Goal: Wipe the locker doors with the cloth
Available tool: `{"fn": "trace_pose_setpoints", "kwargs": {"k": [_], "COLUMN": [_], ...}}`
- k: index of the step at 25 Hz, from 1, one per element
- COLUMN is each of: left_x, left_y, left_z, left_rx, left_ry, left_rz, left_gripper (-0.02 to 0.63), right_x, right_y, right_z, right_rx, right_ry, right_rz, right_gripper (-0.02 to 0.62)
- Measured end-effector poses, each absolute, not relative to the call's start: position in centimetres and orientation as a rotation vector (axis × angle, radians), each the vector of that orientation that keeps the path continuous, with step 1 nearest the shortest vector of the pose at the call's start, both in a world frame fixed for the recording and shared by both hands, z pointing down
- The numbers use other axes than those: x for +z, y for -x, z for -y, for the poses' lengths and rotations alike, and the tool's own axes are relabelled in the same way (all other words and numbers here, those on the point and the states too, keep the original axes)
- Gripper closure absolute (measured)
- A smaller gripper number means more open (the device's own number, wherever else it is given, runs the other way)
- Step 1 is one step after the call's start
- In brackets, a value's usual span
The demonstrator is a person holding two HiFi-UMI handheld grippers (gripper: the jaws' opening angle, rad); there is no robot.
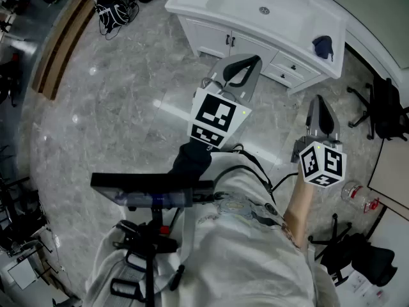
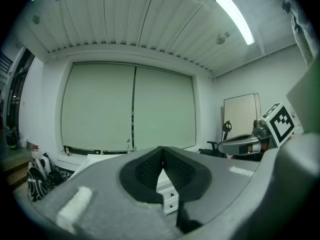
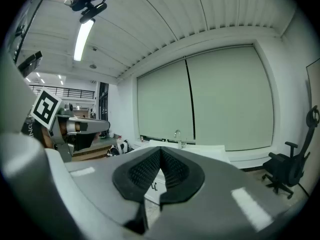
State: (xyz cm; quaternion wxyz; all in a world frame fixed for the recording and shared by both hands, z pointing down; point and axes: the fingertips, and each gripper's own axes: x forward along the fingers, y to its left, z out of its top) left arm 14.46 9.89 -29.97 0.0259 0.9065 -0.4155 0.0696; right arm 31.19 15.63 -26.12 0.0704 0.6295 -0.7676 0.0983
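The left gripper [image 2: 161,150] and the right gripper [image 3: 160,150] are both seen clenched on nothing. The blue cloth [image 1: 323,45] is seen lying on the sink cabinet [image 1: 201,0], whose doors [image 1: 217,38] are partly hidden by the left gripper.

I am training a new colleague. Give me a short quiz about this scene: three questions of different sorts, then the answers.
1. True or false: the left gripper holds the cloth.
2. Where does the cloth lie? A: between the right gripper's jaws. B: on a corner of the cabinet top. C: under the cabinet.
3. Fill in the missing word: the right gripper's jaws are ____ and nothing is between them.

Key:
1. False. Its jaws are together and empty.
2. B.
3. shut.
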Motion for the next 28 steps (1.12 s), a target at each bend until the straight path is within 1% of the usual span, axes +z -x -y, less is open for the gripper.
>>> {"fn": "trace_pose_setpoints", "kwargs": {"k": [16,23,28], "left_x": [-29.2,-27.4,-25.4], "left_y": [-17.9,-17.2,-17.1], "left_z": [-9.1,-8.0,-2.5], "left_rx": [0.22,0.301,0.322], "left_ry": [-2.798,-2.74,-2.723], "left_rz": [1.266,1.295,1.274], "left_gripper": [0.604,0.604,0.604], "right_x": [-25.3,-21.5,-17.8], "right_y": [-33.8,-34.4,-34.4], "right_z": [-15.3,-13.5,-8.7], "right_rx": [0.291,0.425,0.475], "right_ry": [-1.878,-1.812,-1.77], "right_rz": [2.348,2.344,2.298], "right_gripper": [0.589,0.589,0.589]}}
